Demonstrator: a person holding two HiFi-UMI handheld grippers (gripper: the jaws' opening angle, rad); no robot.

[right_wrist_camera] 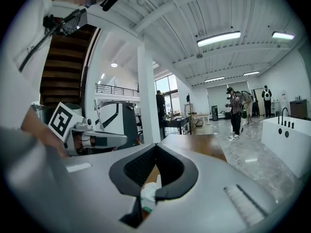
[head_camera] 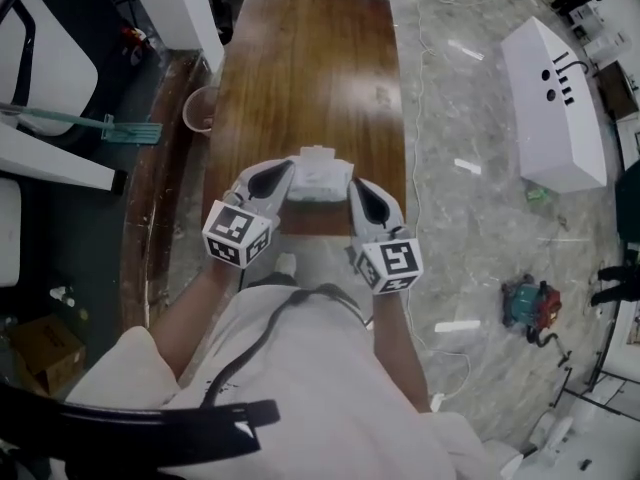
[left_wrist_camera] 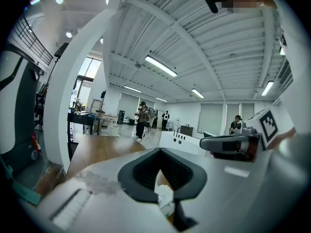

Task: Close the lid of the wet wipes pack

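The wet wipes pack (head_camera: 318, 176) lies at the near edge of the wooden table (head_camera: 300, 68), right in front of the person, with the left gripper (head_camera: 286, 174) at its left end and the right gripper (head_camera: 354, 182) at its right; both sets of jaws are drawn fully together with nothing pinched between them, and each gripper view shows only a scrap of the white pack low down, through the gap behind the meeting tips. A pale flap seems to stand up at the far side of the pack, which I take for the open lid, though the head view is too small to be sure; whether either gripper actually touches the pack I cannot tell. The step in hand looks like the approach, so the task itself is not yet done. To do it well, one gripper should steady the pack by its end, since a soft pack near a table edge slides or buckles easily; the other, jaws kept together as a blunt finger, should come over the flap from behind, fold it towards the person, and press flat on its front lip until it seats; pressing at the hinge would only spring it back.
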